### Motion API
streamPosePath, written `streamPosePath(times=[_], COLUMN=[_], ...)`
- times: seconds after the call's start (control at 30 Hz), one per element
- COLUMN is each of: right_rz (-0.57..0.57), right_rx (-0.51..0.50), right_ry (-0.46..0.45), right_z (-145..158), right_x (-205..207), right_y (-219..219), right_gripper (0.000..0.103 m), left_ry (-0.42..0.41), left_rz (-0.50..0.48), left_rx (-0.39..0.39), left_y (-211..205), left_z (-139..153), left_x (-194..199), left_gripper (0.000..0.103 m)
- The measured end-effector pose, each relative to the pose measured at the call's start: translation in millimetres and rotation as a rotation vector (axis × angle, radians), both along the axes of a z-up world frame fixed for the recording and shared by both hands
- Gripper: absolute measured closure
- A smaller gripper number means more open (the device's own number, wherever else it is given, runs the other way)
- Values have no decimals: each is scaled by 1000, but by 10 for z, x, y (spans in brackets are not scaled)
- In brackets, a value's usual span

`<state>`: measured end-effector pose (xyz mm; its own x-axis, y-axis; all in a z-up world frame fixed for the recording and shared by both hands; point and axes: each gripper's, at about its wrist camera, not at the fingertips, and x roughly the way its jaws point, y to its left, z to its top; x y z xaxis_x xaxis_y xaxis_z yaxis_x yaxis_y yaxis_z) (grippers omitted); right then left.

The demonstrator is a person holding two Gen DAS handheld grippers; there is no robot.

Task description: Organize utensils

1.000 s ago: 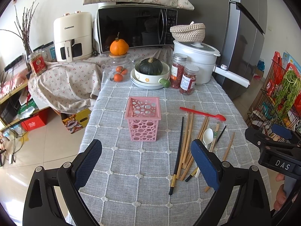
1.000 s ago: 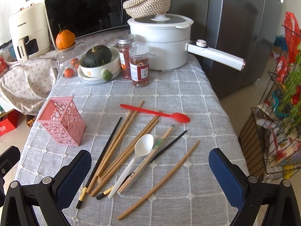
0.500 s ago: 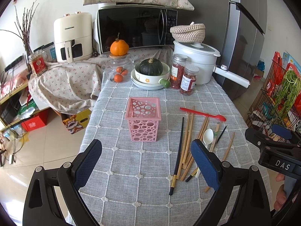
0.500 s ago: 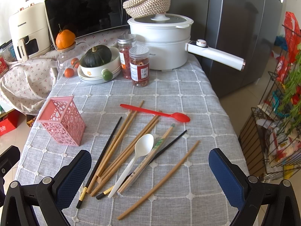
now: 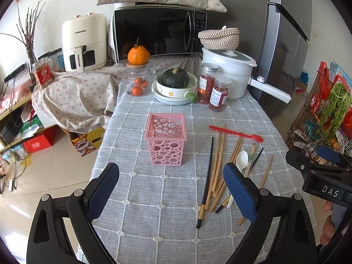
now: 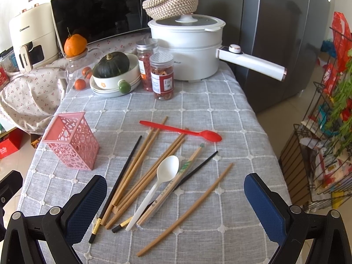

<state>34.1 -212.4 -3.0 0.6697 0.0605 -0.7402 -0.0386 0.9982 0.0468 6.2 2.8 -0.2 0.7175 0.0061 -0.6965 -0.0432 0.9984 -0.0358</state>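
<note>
Grippers wide apart, holding nothing, above the table (image 6: 220,110).
Basket (image 5: 166,139) stands ahead of left gripper (image 5: 171,189); chopsticks (image 6: 143,169) and spoons (image 6: 160,182) lie ahead of right gripper (image 6: 176,200).

On the table (image 6: 231,114) ahead of me, the basket (image 5: 165,139) stands upright to the left of the scattered chopsticks (image 6: 140,165). One spoon (image 6: 182,130) lies across their far ends; another spoon (image 6: 160,180) rests among them. Behind, jars (image 6: 161,78) stand between the bowl (image 6: 116,78) on the left and the pot (image 6: 187,50) on the right.
</note>
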Motion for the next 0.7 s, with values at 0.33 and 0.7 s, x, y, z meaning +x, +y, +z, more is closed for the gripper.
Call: streamPosePath(times=[0.33, 0.7], right_rz=[-9, -11], right_rx=[13, 138], right_ry=[17, 143], right_z=[15, -88], right_x=[60, 461], right_y=[-72, -418], right_gripper=[1, 1], left_ry=[-3, 137], left_rz=[-18, -153], left_rx=[-30, -65], left_y=[-5, -141], left_z=[-29, -151], left_x=[48, 400], left_gripper=[6, 6])
